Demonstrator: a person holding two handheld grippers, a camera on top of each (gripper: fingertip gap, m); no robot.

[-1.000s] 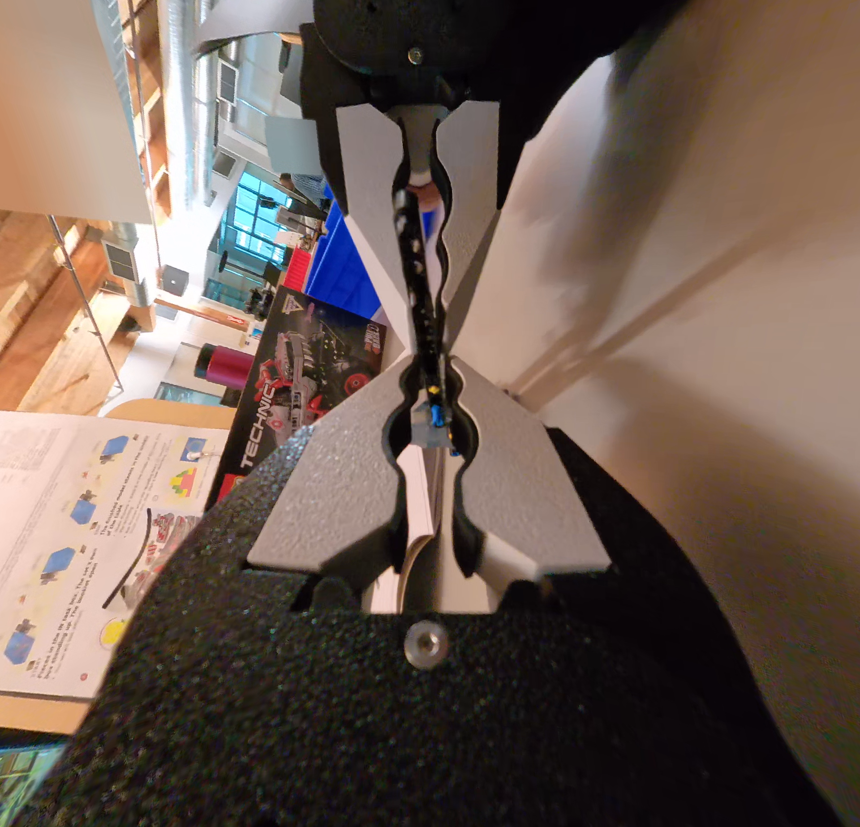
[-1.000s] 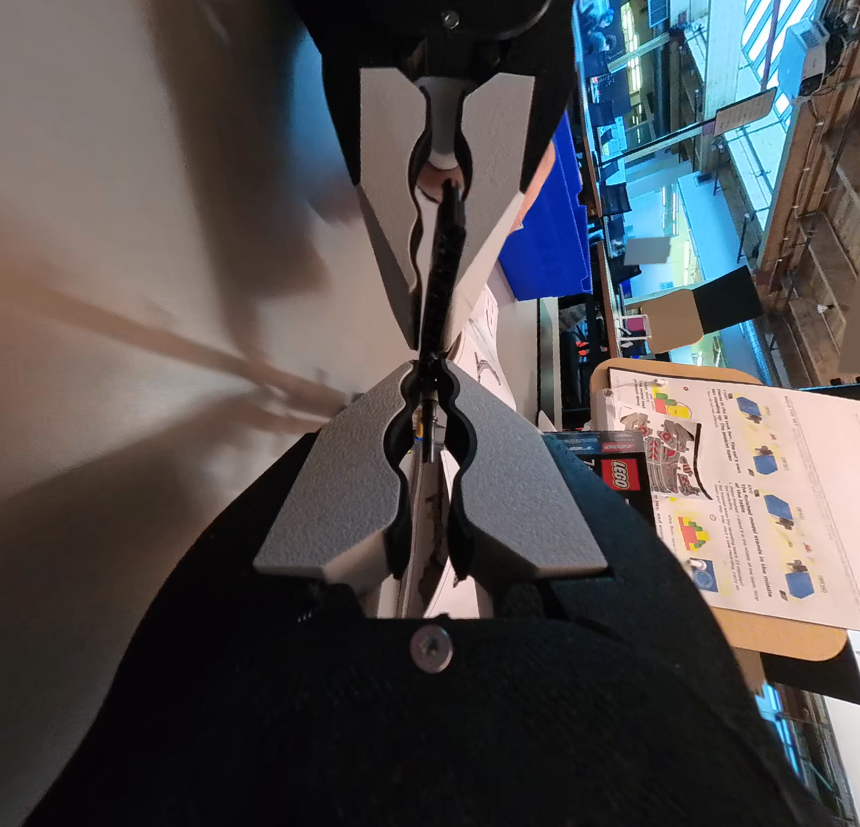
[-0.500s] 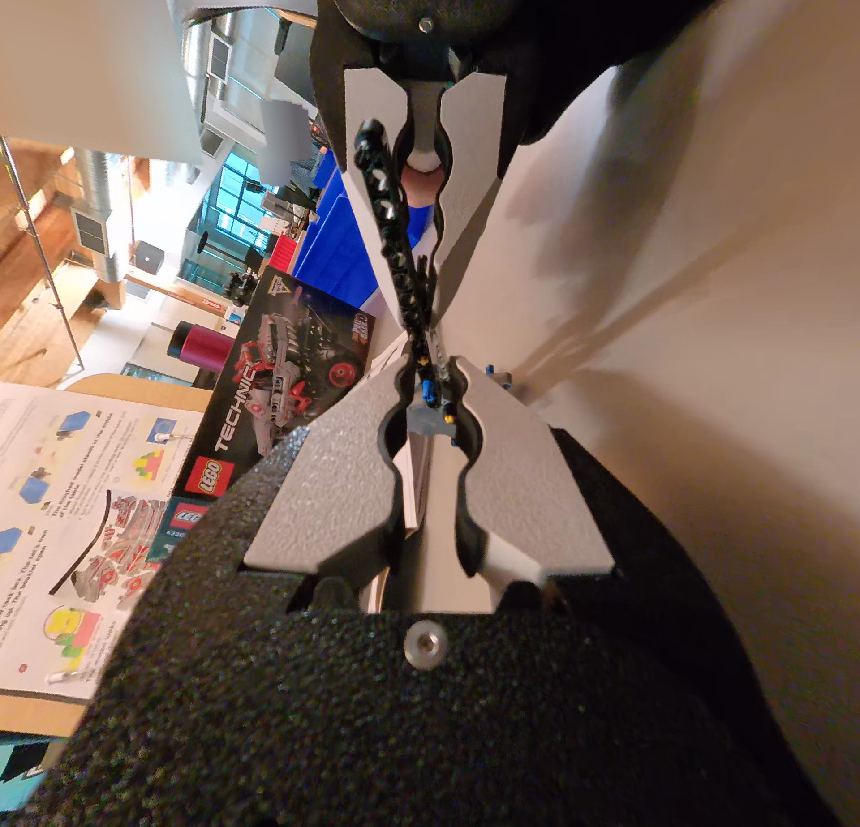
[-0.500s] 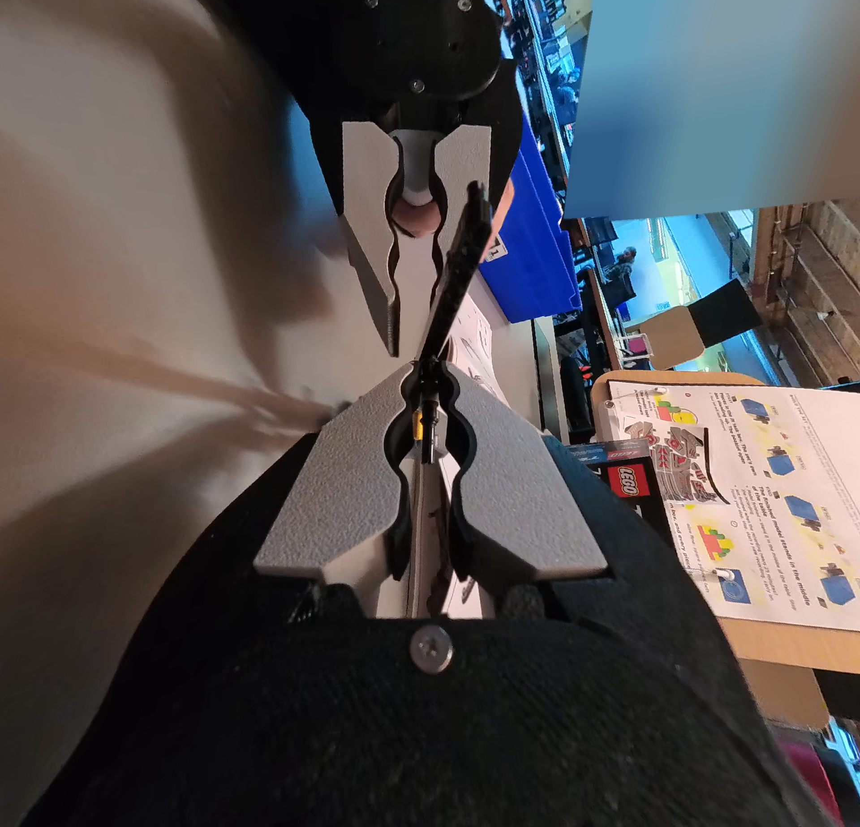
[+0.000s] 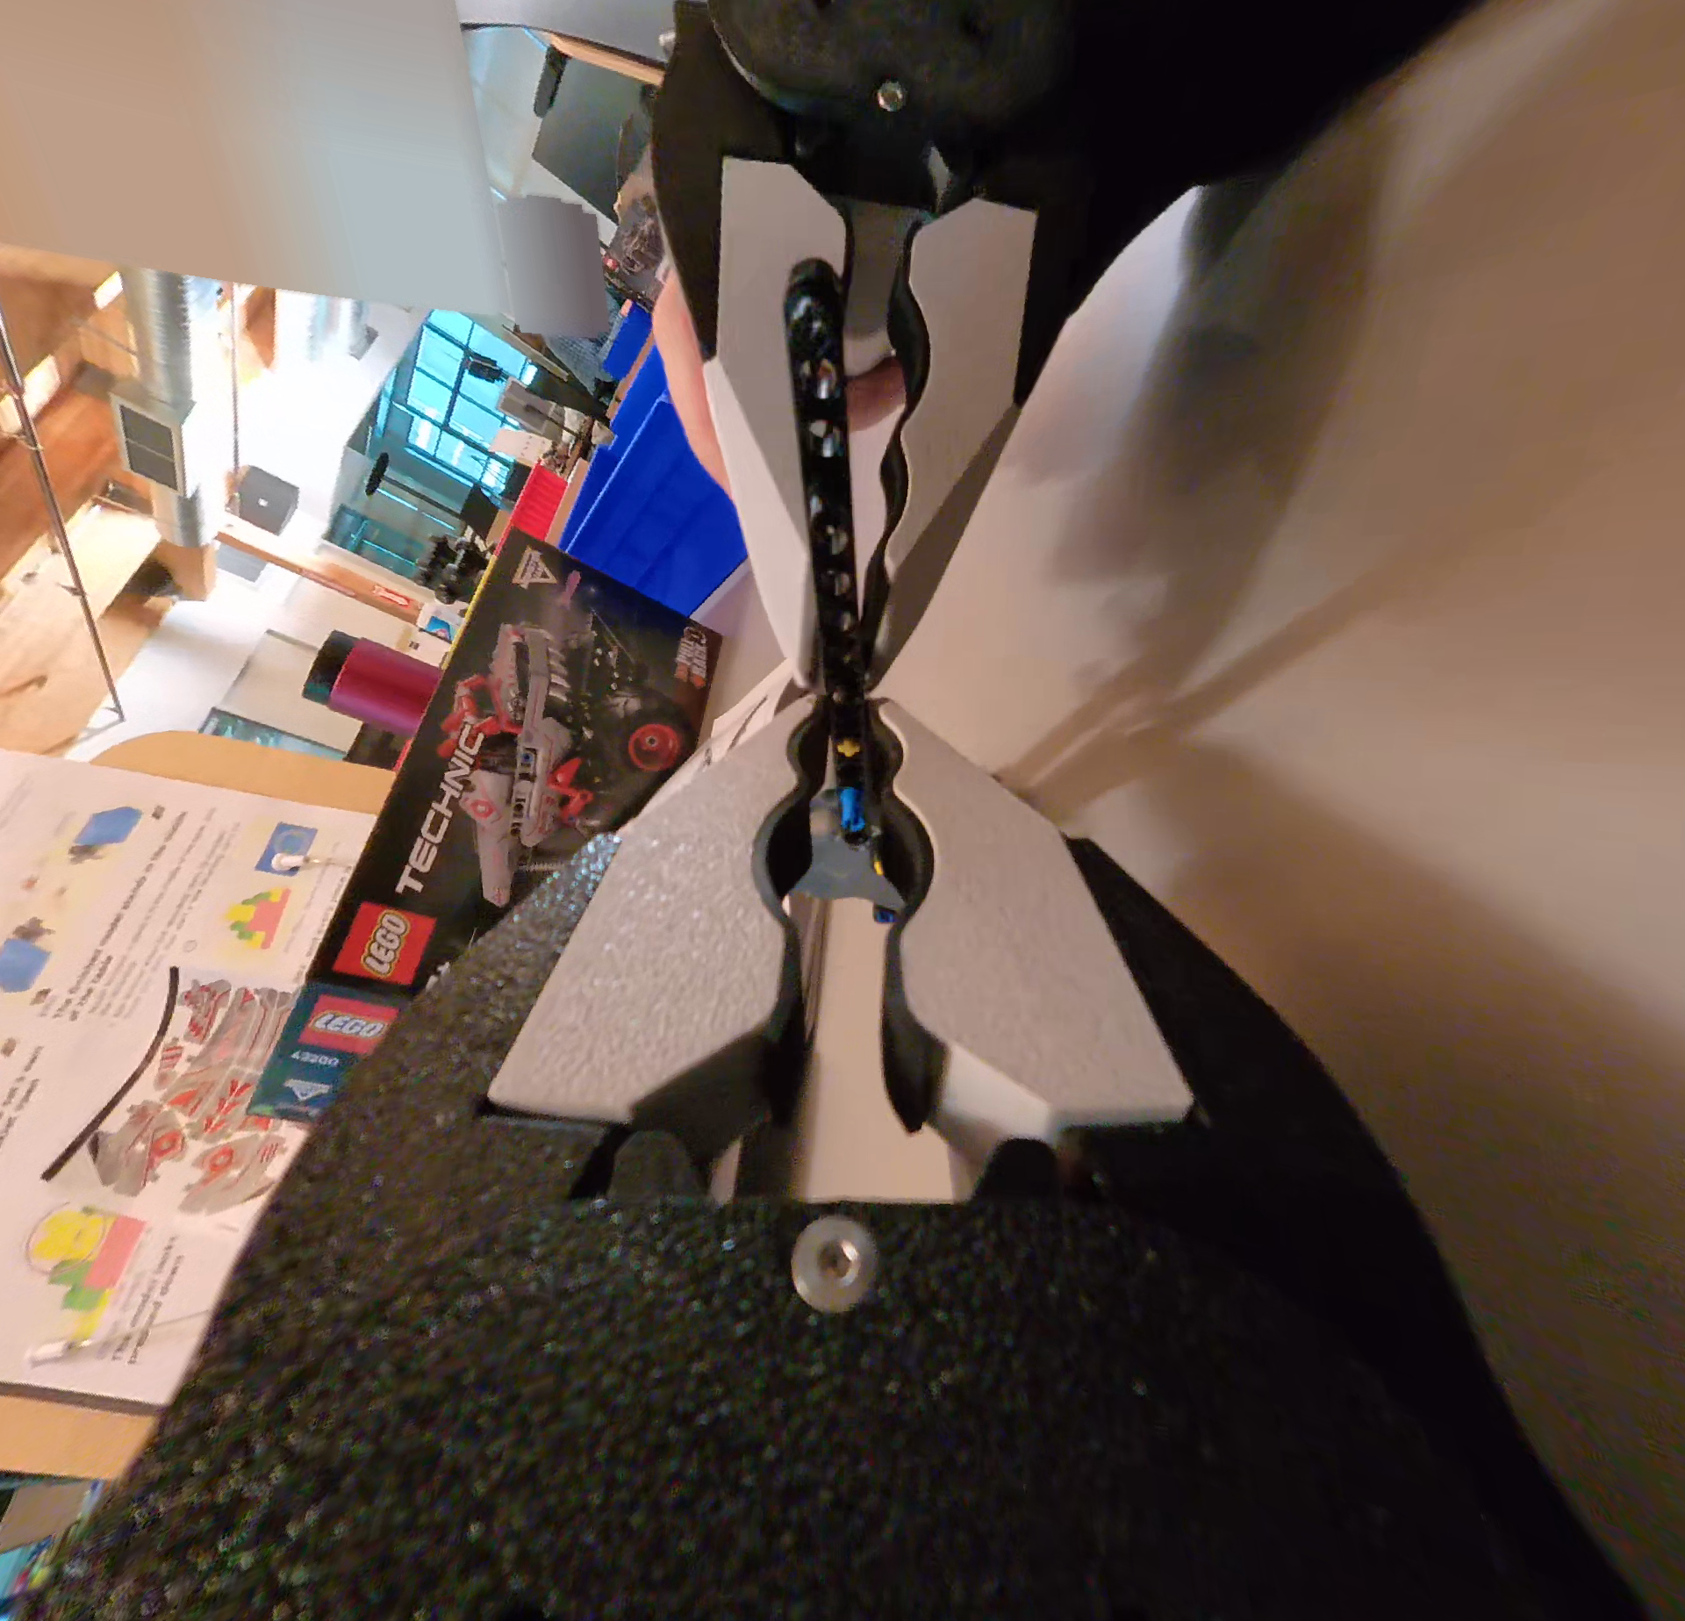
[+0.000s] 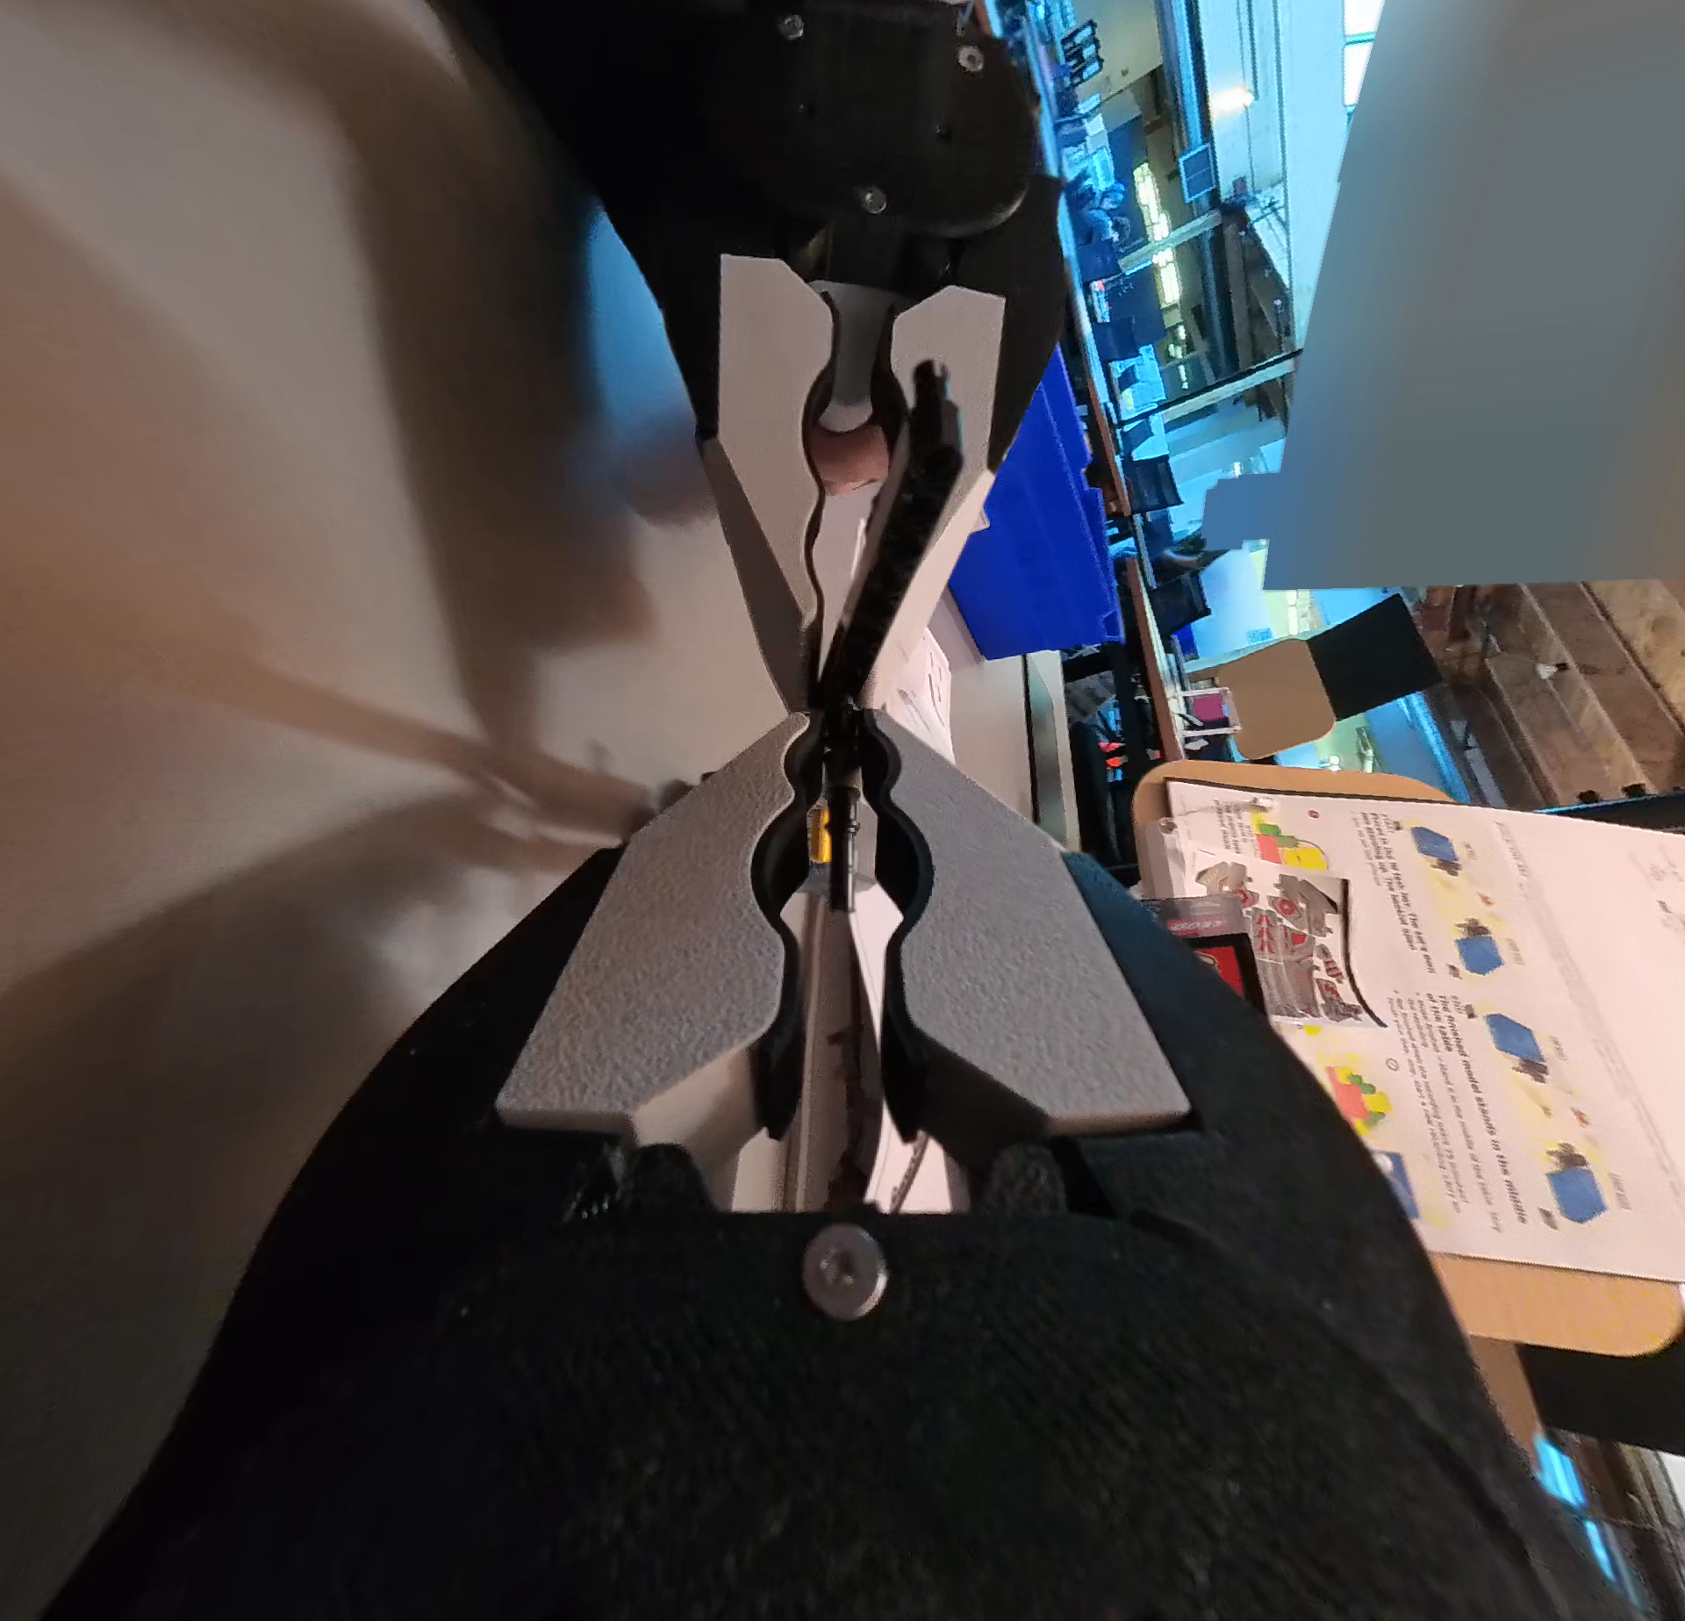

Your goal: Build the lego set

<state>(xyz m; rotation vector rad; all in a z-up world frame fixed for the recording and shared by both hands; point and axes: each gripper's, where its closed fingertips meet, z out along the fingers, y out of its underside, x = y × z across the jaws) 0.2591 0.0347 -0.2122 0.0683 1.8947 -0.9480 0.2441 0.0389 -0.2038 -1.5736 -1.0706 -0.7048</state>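
Note:
My two grippers meet tip to tip above a white table (image 5: 1368,757). My left gripper (image 5: 843,711) is shut on the end of a long black holed Lego beam (image 5: 825,483). A grey piece (image 5: 834,866) and a blue pin (image 5: 850,800) sit in its finger cavity. The beam slants across the front of my right gripper (image 5: 843,665). In the right wrist view my right gripper (image 6: 839,720) is shut on the same black beam (image 6: 903,538). A black pin (image 6: 843,848) and a yellow part (image 6: 821,834) show behind its tips. The left gripper (image 6: 834,665) faces it.
A Lego set box (image 5: 538,757), a printed instruction sheet (image 5: 118,984) on a wooden board, blue bins (image 5: 656,492) and a maroon bottle (image 5: 374,688) lie to one side. The sheet (image 6: 1459,984), a blue bin (image 6: 1030,556) and a white booklet (image 6: 921,674) show in the right wrist view.
The black beam has swung out of line with the opposite gripper's finger gap and now slants across one finger. Both grippers stayed shut tip to tip while turning slightly.

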